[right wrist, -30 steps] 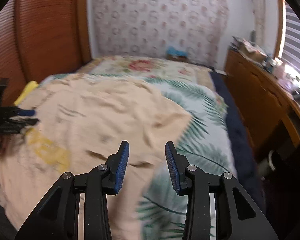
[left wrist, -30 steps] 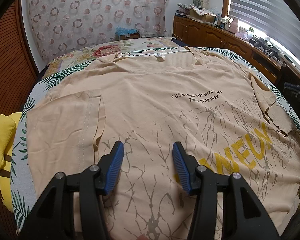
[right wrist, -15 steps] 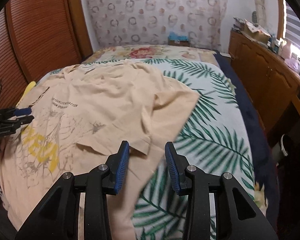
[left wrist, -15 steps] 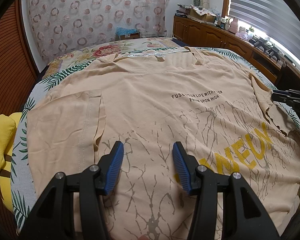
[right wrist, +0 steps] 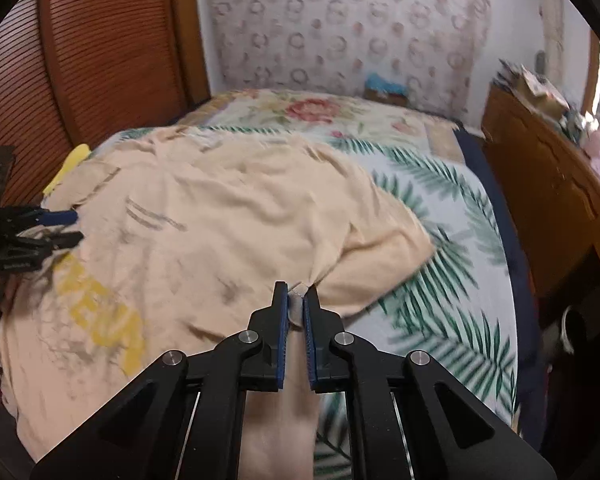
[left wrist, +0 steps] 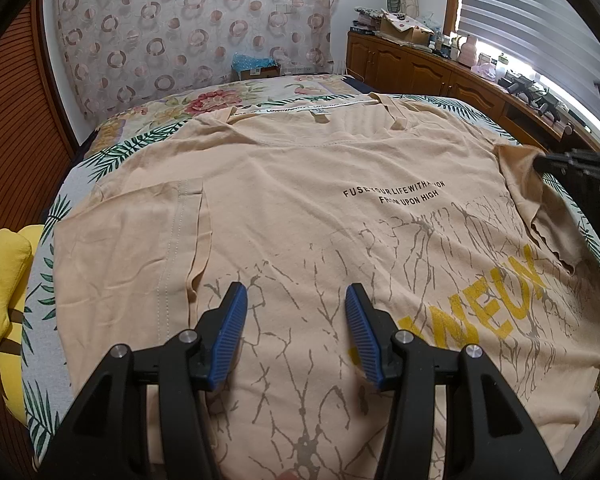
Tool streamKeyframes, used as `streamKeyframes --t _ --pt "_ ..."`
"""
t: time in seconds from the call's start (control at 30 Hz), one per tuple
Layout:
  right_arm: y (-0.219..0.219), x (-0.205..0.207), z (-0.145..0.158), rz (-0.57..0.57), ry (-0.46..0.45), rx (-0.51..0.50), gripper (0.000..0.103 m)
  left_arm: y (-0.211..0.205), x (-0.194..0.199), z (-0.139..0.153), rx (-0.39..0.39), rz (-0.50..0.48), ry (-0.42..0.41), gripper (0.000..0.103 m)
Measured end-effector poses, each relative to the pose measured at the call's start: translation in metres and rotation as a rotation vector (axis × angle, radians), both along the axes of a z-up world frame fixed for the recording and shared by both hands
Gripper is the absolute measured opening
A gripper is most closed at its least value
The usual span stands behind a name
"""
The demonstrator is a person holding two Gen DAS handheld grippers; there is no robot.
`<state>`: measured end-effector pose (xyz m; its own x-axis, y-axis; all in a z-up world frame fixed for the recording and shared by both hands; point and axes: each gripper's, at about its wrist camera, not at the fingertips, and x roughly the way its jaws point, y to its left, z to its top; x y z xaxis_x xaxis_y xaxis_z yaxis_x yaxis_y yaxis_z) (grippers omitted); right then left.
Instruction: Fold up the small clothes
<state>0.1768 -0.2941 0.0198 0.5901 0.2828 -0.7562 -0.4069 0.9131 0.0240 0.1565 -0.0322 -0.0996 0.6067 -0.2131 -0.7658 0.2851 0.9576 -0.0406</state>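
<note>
A beige T-shirt (left wrist: 300, 216) with black text, grey branch print and yellow letters lies spread flat on the bed. Its left sleeve (left wrist: 132, 248) is folded inward over the body. My left gripper (left wrist: 292, 300) is open and empty above the shirt's lower front. My right gripper (right wrist: 297, 294) is shut on the edge of the shirt (right wrist: 228, 232) by the right sleeve (right wrist: 380, 264) and bunches the cloth there. The right gripper also shows at the right edge of the left wrist view (left wrist: 572, 164), and the left gripper at the left edge of the right wrist view (right wrist: 60, 228).
The bed (left wrist: 84, 168) has a palm-leaf cover. A yellow cushion (left wrist: 8, 280) lies off its left side. A wooden cabinet (left wrist: 440, 76) with clutter runs along the right wall. A wooden slatted door (right wrist: 100, 60) stands on the left.
My right gripper has moved in to the shirt's right sleeve edge and closed on the cloth. My left gripper has not moved.
</note>
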Motion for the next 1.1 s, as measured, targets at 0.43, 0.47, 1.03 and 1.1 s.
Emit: streamKeyframes --t 0.43,0.47,1.03,1.1 --pt "0.050 0.043 0.017 0.028 -0.010 0.034 0.008 0.000 0.001 0.000 0.014 0.003 -0.003 0.052" --pt "0.051 0.046 0.018 0.025 -0.014 0.037 0.017 0.000 0.002 0.001 0.018 0.008 -0.003 0.054" --pt "-0.017 0.047 -0.025 -0.110 0.050 -0.061 0.047 0.007 0.002 0.003 0.012 0.041 -0.007 0.054" --pt "-0.019 0.048 -0.031 -0.113 0.056 -0.069 0.047 0.016 0.000 0.012 0.002 0.058 -0.038 0.054"
